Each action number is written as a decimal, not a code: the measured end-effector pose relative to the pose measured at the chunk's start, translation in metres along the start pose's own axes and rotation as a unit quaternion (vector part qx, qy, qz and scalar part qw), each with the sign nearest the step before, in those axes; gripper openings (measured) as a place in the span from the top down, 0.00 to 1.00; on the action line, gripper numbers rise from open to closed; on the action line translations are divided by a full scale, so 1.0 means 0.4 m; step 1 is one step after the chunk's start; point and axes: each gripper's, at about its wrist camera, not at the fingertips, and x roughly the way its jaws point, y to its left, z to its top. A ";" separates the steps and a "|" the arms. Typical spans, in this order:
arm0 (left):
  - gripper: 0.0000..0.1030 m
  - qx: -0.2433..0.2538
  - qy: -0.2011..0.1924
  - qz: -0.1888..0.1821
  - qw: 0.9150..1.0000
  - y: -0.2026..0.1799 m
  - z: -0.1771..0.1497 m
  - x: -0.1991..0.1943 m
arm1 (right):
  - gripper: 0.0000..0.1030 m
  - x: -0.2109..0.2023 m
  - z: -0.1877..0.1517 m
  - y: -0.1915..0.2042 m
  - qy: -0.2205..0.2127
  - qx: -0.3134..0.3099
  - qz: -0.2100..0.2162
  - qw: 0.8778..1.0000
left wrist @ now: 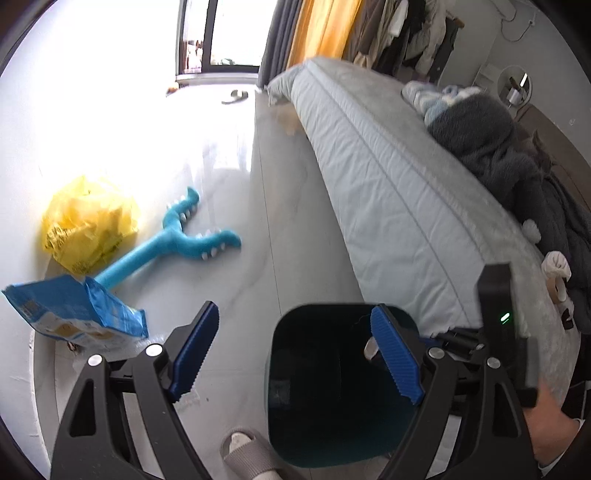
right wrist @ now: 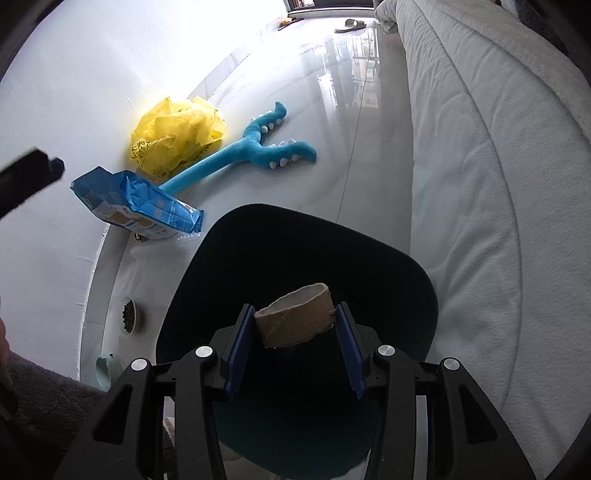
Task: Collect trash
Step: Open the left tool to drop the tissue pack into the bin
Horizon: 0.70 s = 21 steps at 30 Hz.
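Clamped between the right gripper's (right wrist: 295, 325) jaws, the flattened cardboard tube (right wrist: 295, 319) hangs above the dark bin's (right wrist: 406, 295) mouth, left gripper (left wrist: 295, 354) jaws apart beside it, though an off-centre release might bounce it off the rim.

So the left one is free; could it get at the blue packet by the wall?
Probably yes: the left gripper is open and empty, and bare floor lies between it and the blue packet.

A home bedroom — quilted bed (left wrist: 388, 177), hanging clothes (left wrist: 406, 33), curtains (left wrist: 317, 29) — plush toy (left wrist: 184, 240) on floor.
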 end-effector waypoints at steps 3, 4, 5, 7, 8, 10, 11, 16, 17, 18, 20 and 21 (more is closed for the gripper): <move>0.16 0.017 -0.044 0.005 0.999 -0.014 0.020 -0.048 | 0.55 0.034 -0.003 0.022 0.012 -0.007 0.002 1.000; 0.16 0.025 -0.055 0.008 0.998 -0.021 0.024 -0.061 | 0.55 0.043 -0.007 0.028 0.016 -0.008 0.004 1.000; 0.16 0.034 -0.064 0.009 0.997 -0.029 0.029 -0.074 | 0.55 0.050 -0.009 0.032 0.019 -0.009 0.009 1.000; 0.16 0.042 -0.086 0.008 0.995 -0.042 0.035 -0.095 | 0.55 0.062 -0.014 0.042 0.023 -0.011 0.018 1.000; 0.16 0.047 -0.096 0.006 0.994 -0.048 0.040 -0.104 | 0.55 0.070 -0.016 0.049 0.026 -0.013 0.021 0.999; 0.16 0.046 -0.110 -0.001 0.993 -0.059 0.050 -0.122 | 0.54 0.082 -0.020 0.060 0.032 -0.018 0.028 0.999; 0.16 0.041 -0.118 -0.009 0.992 -0.066 0.055 -0.133 | 0.54 0.086 -0.019 0.063 0.034 -0.021 0.028 0.999; 0.16 0.053 -0.163 -0.023 0.985 -0.118 0.074 -0.192 | 0.53 0.089 -0.023 0.070 0.041 -0.031 0.030 0.998; 0.16 0.060 -0.173 -0.023 0.983 -0.130 0.074 -0.205 | 0.53 0.086 -0.024 0.071 0.039 -0.032 0.030 0.998; 0.16 0.065 -0.180 -0.023 0.981 -0.136 0.072 -0.215 | 0.53 0.083 -0.025 0.073 0.038 -0.033 0.030 0.998; 0.16 0.076 -0.193 -0.025 0.978 -0.155 0.072 -0.231 | 0.49 0.072 -0.026 0.077 0.035 -0.035 0.032 0.998; 0.16 0.080 -0.197 -0.026 0.977 -0.160 0.069 -0.238 | 0.47 0.065 -0.027 0.078 0.033 -0.036 0.031 0.998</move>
